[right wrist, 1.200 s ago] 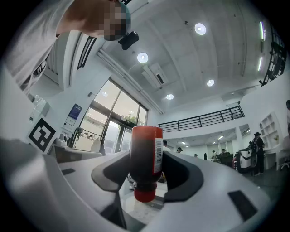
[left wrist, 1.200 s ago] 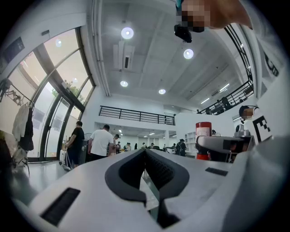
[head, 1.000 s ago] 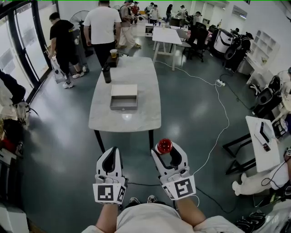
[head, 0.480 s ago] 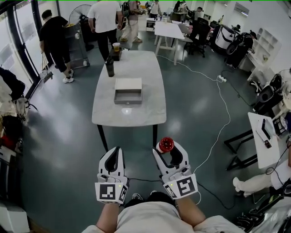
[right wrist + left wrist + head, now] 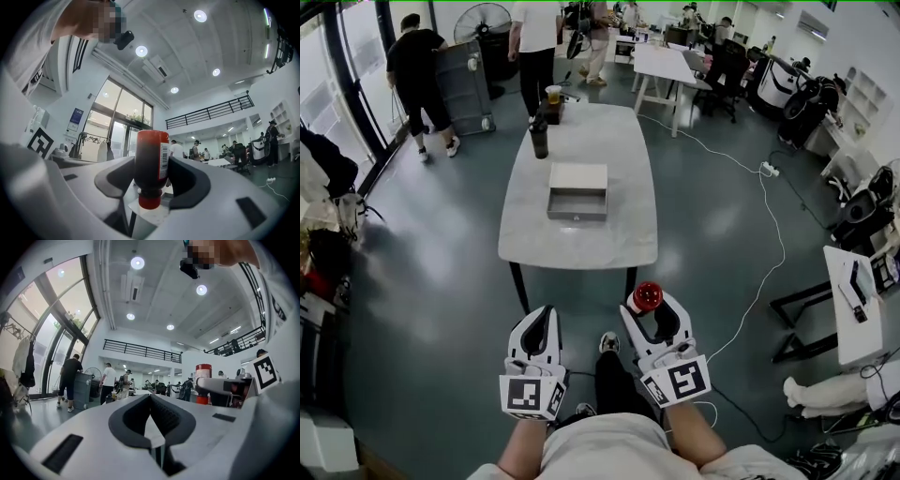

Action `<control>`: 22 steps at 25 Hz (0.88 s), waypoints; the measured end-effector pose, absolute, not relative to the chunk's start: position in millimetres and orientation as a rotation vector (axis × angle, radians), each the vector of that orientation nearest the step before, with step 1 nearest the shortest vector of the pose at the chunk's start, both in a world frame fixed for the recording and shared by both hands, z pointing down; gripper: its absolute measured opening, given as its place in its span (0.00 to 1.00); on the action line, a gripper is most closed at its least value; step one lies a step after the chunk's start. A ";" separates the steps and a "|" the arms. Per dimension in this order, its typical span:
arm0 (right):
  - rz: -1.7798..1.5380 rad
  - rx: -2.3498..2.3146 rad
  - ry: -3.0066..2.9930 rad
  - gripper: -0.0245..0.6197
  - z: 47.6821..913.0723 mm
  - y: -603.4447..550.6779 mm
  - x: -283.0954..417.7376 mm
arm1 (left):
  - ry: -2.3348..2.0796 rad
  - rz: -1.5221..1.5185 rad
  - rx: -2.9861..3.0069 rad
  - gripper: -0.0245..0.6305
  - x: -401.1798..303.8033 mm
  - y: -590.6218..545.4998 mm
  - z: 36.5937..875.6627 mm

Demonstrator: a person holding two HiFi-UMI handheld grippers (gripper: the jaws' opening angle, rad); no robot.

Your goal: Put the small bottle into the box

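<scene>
My right gripper (image 5: pixel 652 309) is shut on a small red bottle (image 5: pixel 647 297), held over the floor short of the table's near edge. In the right gripper view the bottle (image 5: pixel 151 164) hangs cap down between the jaws, a barcode label on its side. My left gripper (image 5: pixel 535 330) is shut and holds nothing; in the left gripper view its jaws (image 5: pixel 151 420) meet at the tips. The open grey box (image 5: pixel 577 192) with its pale lid folded back sits in the middle of the white table (image 5: pixel 534 248), well ahead of both grippers.
A dark bottle (image 5: pixel 539 139) and a cup (image 5: pixel 553 95) stand at the table's far end. People stand beyond it by a fan (image 5: pixel 491 22) and a grey cabinet (image 5: pixel 460 87). A white cable (image 5: pixel 766 253) runs over the floor on the right, by a side table (image 5: pixel 851 305).
The table and box have come nearer and lower in the head view as the person walks toward them. Both grippers keep their pose, the right still holding the bottle.
</scene>
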State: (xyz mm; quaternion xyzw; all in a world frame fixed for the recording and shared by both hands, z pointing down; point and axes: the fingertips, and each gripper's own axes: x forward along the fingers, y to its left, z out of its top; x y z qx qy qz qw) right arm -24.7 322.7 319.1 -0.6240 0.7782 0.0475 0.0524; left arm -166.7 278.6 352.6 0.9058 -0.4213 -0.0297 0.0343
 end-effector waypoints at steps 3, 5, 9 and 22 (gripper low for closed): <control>0.131 -1.862 2.383 0.40 325.4 280.4 -14.1 | -1.337 -0.069 2.775 0.07 -160.2 242.0 358.0; 0.114 -1.840 2.397 0.40 329.0 250.0 -4.2 | -1.360 -0.049 2.769 0.07 -152.6 214.5 359.7; 0.089 -1.801 2.424 0.40 329.2 184.6 20.3 | -1.399 -0.025 2.735 0.07 -133.3 151.0 360.8; 0.028 -1.743 2.511 0.40 347.9 34.3 102.5 | -1.468 0.067 2.654 0.07 -59.8 8.0 378.2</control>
